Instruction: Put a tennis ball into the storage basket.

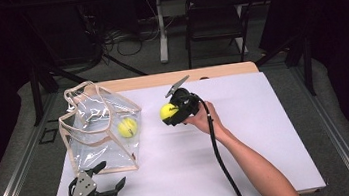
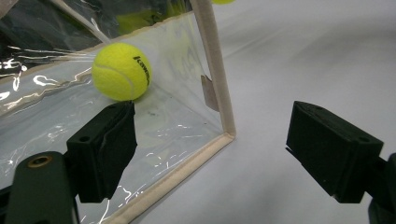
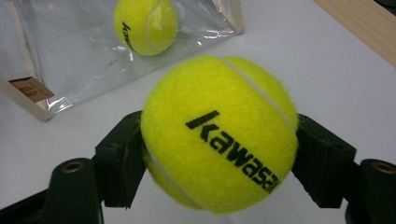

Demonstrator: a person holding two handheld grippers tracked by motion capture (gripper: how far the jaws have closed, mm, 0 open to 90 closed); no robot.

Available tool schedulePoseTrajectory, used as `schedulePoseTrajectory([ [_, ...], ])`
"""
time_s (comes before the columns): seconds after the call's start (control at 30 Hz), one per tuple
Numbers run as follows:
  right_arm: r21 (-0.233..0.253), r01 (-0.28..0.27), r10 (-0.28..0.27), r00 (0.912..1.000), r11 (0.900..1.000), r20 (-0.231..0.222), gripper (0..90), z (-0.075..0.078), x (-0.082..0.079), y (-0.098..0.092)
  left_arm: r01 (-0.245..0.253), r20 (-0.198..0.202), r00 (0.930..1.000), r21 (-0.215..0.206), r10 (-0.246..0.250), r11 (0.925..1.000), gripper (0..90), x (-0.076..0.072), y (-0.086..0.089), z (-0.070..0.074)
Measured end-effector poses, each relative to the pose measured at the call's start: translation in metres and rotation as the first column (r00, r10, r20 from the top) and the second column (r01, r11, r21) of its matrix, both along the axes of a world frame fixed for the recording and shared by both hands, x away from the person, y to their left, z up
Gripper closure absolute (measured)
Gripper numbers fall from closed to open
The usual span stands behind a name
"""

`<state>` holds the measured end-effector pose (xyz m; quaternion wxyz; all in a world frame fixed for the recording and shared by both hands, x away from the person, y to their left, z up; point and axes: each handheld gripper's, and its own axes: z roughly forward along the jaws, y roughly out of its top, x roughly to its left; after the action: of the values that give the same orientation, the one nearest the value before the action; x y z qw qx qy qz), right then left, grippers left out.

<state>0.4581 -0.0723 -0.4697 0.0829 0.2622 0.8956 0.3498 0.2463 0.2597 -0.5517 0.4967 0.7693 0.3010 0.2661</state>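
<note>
Yellow tennis ball [image 1: 166, 112] is clamped between the jaws of the right gripper [image 1: 173, 112], held off the white sheet [image 1: 247, 134] just beside the clear bag [image 1: 101, 129], probably for dropping in with the second ball [image 1: 127, 127] already inside. Left gripper [image 1: 103, 185] waits near the sheet's front left corner, jaws wide and empty, next to the bag's near corner, likely ready to steady it.

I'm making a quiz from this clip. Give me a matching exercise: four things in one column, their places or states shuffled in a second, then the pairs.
1. held tennis ball
2. second tennis ball
3. left gripper
4. clear bag

a. jaws open, near the table's front edge
b. inside the bag
c. clamped in the right gripper
d. standing on the white table, beige trim

Pairs: 1-c, 2-b, 3-a, 4-d
</note>
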Motion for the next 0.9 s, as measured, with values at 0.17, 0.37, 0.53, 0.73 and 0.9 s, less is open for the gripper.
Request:
schedulePoseTrajectory([
  [0.17, -0.005, -0.010, 0.010, 0.9999, 1.000, 0.002, 26.0, 0.003, 0.001, 0.002, 0.001, 0.000, 1.0000, 0.001, -0.001, 1.0000, 16.0, 0.000, 0.000, 0.000],
  [0.37, -0.009, -0.019, 0.019, 0.9998, 1.000, 0.005, 26.0, 0.007, 0.000, 0.004, 0.000, 0.000, 1.0000, -0.001, 0.000, 1.0000, 16.0, 0.000, 0.000, 0.000],
  [0.53, -0.015, -0.024, 0.024, 0.9997, 1.000, 0.003, 26.0, 0.010, -0.002, 0.007, 0.000, 0.001, 1.0000, 0.001, 0.000, 1.0000, 16.0, 0.000, 0.000, 0.000],
  [0.73, -0.014, -0.037, 0.037, 0.9992, 0.999, 0.017, 26.1, 0.016, -0.003, 0.009, 0.000, 0.001, 1.0000, -0.006, 0.000, 1.0000, 16.0, 0.000, 0.001, 0.000],
  [0.9, -0.005, -0.045, 0.045, 0.9988, 0.999, 0.018, 26.1, 0.022, -0.003, 0.010, 0.002, 0.001, 1.0000, -0.002, -0.002, 1.0000, 16.0, 0.000, 0.000, 0.000],
])
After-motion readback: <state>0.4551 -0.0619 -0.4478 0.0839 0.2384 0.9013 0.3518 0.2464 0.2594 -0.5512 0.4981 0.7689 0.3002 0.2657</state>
